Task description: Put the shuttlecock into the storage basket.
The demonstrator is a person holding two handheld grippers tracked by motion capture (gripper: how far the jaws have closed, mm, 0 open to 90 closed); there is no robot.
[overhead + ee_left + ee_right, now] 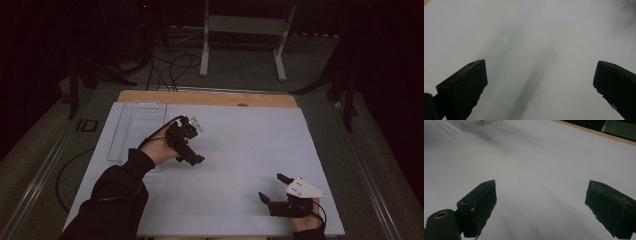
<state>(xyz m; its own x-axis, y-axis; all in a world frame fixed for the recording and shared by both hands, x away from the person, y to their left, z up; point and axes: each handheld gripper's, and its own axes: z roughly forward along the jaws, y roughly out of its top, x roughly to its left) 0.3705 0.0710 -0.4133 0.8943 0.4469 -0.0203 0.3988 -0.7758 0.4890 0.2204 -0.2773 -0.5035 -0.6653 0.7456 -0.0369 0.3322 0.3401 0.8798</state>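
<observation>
both the left gripper (192, 159) and the right gripper (272, 188) have their jaws wide apart, holding nothing, over the flat white table (240, 145) near a clear plastic tray (135, 127).

Your left gripper (192, 156) is held up over the middle-left of the table, tilted so its tips point down and to your right, its jaws spread wide apart with nothing between them. Your left forearm, in a dark sleeve (117, 192), reaches in from the lower left. Your right gripper (272, 187) sits low near the table's near right corner, pointing left, jaws wide apart and empty.
</observation>
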